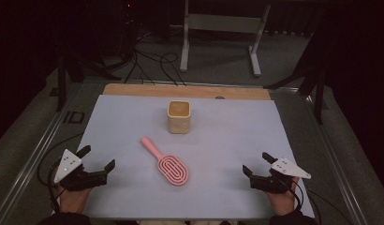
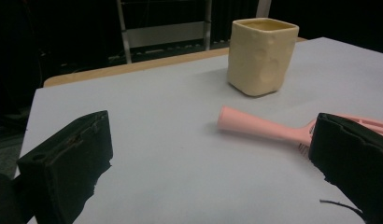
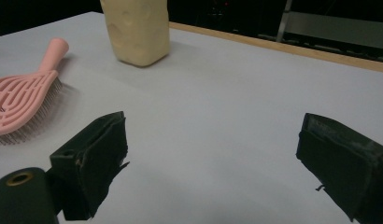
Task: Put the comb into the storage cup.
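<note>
A pink hairbrush [image 1: 166, 161] lies flat in the middle of the pale mat, its handle [image 2: 255, 125] pointing toward the far left. Behind it stands a cream square cup [image 1: 179, 116], upright and empty-looking. My left gripper [image 1: 97, 156] rests at the front left of the mat, jaws wide open with nothing between them. At the front right my right gripper [image 1: 257, 163] stands open and empty too. In the right gripper view the hairbrush [image 3: 19, 100] lies bristles down at the left, and the cup [image 3: 136, 30] is beyond it.
The mat [image 1: 227, 136] covers a wooden table whose bare far edge [image 1: 180, 90] shows at the back. A white metal stand [image 1: 223, 33] and loose cables [image 1: 152, 65] are on the floor beyond. Metal rails [image 1: 35, 150] run along both sides.
</note>
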`<state>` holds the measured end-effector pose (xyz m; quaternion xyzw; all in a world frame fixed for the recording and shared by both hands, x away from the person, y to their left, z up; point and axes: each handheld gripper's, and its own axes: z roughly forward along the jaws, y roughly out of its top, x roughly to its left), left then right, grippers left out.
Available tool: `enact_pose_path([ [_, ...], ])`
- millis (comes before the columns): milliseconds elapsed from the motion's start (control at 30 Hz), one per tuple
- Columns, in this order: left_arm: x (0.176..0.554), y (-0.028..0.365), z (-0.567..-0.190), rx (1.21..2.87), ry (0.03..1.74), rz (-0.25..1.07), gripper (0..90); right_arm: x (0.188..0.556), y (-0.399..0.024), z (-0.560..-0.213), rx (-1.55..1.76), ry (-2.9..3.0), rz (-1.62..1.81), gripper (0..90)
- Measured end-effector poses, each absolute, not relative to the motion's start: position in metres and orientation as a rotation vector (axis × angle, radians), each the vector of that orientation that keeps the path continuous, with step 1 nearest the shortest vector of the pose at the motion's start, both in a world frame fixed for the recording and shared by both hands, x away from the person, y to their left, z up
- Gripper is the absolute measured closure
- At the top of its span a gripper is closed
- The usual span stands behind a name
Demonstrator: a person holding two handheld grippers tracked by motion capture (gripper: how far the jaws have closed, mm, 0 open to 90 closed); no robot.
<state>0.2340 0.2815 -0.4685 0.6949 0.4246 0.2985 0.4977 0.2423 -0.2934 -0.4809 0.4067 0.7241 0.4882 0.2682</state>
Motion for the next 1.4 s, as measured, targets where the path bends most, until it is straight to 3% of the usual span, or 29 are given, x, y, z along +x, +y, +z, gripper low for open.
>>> enact_pose_path([
  [1400,0.268,0.258,-0.434,1.781,0.922,0.717,0.8,0.244,-0.294,-0.49,1.105,1.926,1.323,8.4],
])
